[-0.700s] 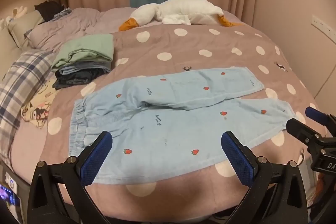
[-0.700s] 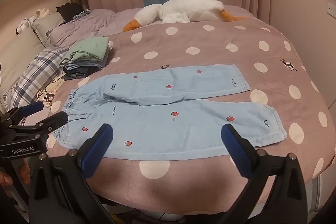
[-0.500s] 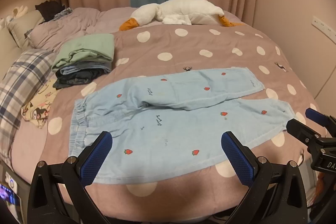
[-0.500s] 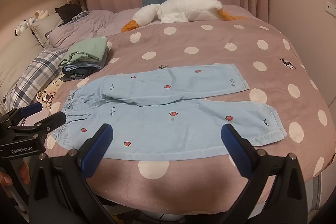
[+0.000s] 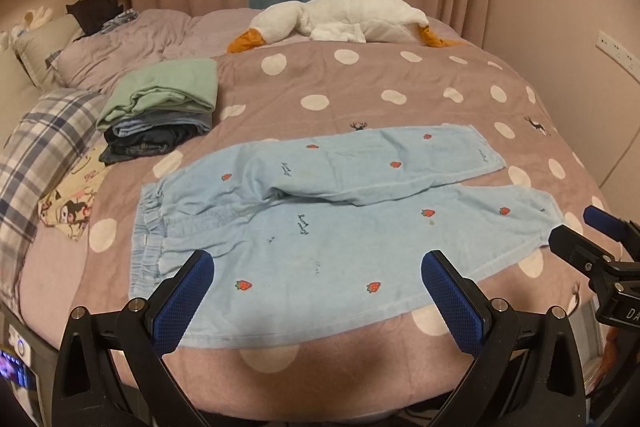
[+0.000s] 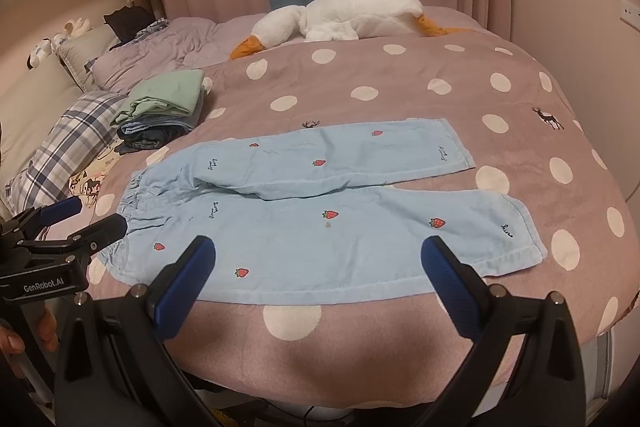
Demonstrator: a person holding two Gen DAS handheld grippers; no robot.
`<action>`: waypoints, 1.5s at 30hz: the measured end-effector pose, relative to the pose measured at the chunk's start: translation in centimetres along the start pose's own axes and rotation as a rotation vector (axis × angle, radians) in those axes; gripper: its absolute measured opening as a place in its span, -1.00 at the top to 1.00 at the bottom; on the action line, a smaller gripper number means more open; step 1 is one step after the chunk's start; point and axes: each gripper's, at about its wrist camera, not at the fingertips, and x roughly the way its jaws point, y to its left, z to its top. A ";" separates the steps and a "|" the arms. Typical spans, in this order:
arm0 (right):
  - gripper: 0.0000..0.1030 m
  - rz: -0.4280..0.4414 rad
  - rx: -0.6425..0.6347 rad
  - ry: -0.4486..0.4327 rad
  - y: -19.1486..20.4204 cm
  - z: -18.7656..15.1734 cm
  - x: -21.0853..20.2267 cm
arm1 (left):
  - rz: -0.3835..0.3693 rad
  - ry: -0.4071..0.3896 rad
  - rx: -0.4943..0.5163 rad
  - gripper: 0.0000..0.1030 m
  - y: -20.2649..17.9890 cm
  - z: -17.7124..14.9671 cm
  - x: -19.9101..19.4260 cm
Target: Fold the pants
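Observation:
Light blue pants with red strawberries (image 5: 320,223) lie spread flat on the polka-dot bedspread (image 5: 360,95), waistband to the left, both legs running right. They also show in the right wrist view (image 6: 320,211). My left gripper (image 5: 318,301) is open and empty, above the near edge of the pants, close to the waistband side. My right gripper (image 6: 320,287) is open and empty, above the near edge close to the leg hems. Each gripper shows at the edge of the other's view: the right one (image 5: 592,239), the left one (image 6: 76,219).
A stack of folded clothes (image 5: 160,107) sits left of the pants. A white goose plush (image 5: 340,19) lies at the far side of the bed. A plaid pillow (image 5: 36,155) and a printed cloth (image 5: 72,203) lie at the left. A wall stands to the right.
Both grippers have shifted only slightly; the pants have not moved and both grippers stay open.

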 end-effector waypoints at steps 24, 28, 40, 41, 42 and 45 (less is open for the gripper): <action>-1.00 0.000 0.003 0.005 0.1 0.0 0.1 | -0.035 -0.005 -0.047 -1.00 0.1 -0.2 0.3; -1.00 0.005 0.009 0.017 0.2 -0.1 0.4 | -0.086 0.001 -0.114 -1.00 0.9 -0.1 0.7; -1.00 0.036 -0.104 0.075 2.7 -1.8 4.9 | -0.201 0.183 -0.414 -1.00 8.0 -2.8 4.7; -1.00 0.047 -0.138 0.094 3.2 -2.3 5.8 | -0.193 0.199 -0.467 -1.00 9.4 -3.7 5.2; -1.00 0.070 -0.170 0.114 4.0 -3.0 6.8 | -0.188 0.193 -0.495 -1.00 10.4 -4.2 5.5; -0.99 0.102 -0.285 0.210 5.7 -4.9 9.3 | -0.192 0.173 -0.567 -1.00 13.1 -6.2 5.9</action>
